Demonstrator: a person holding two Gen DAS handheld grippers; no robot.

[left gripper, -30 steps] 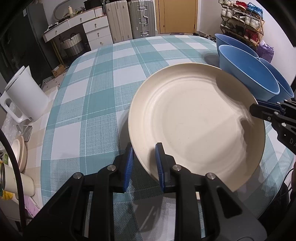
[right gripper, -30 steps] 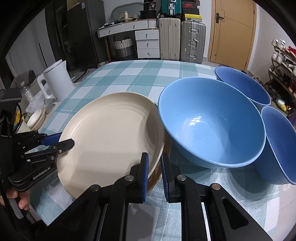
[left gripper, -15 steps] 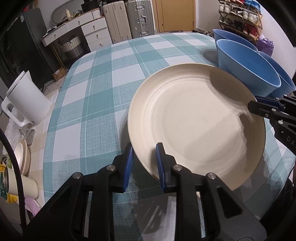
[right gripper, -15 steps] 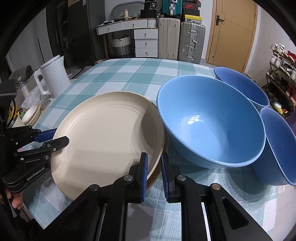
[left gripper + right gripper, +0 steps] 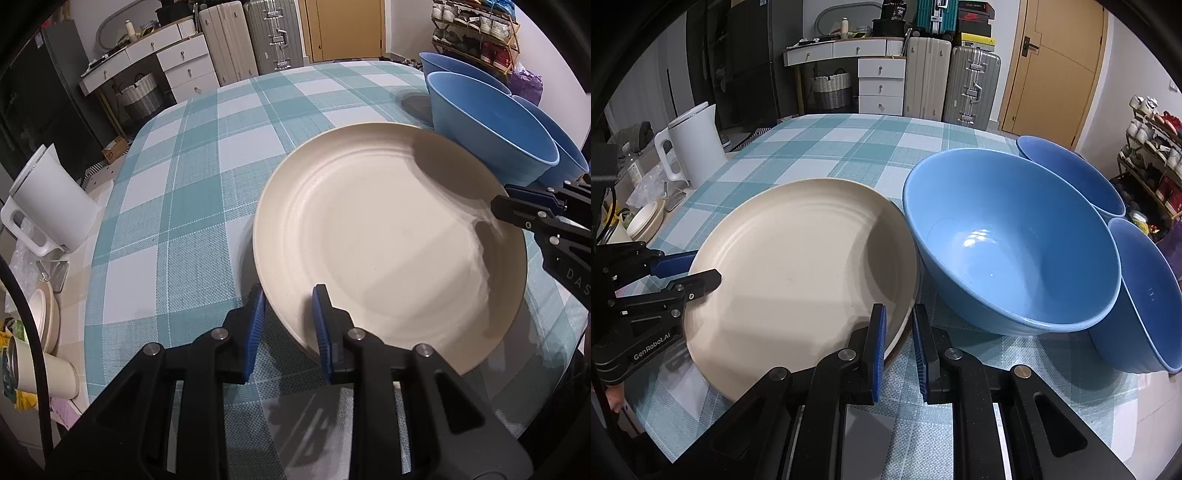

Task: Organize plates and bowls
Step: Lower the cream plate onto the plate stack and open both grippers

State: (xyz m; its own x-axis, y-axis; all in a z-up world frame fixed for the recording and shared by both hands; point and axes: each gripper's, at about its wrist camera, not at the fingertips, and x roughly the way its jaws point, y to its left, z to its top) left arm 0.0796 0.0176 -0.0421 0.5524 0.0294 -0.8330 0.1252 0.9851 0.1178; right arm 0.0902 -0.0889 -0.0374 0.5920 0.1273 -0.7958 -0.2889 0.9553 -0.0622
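both grippers (image 5: pixel 288 317) pinch plate (image 5: pixel 388 251) rim (bowl (image 5: pixel 1012 251) beside)

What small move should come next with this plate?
Probably move the plate toward the open cloth, away from the nearest bowl: the left hand-held gripper and right hand-held gripper clamp opposite rims, and its edge is close beside that bowl.

checked table, plate and three bowls

a table (image 5: pixel 207 206) under a teal and white checked cloth carries the dishes. a wide cream plate (image 5: pixel 388 236) sits near the front edge, its far rim beside a large blue bowl (image 5: pixel 1012 251). two more blue bowls stand to that bowl's right: one behind it (image 5: pixel 1071 177), one at the table's right edge (image 5: pixel 1148 295), leaning against the large one. the rest of the cloth is bare.
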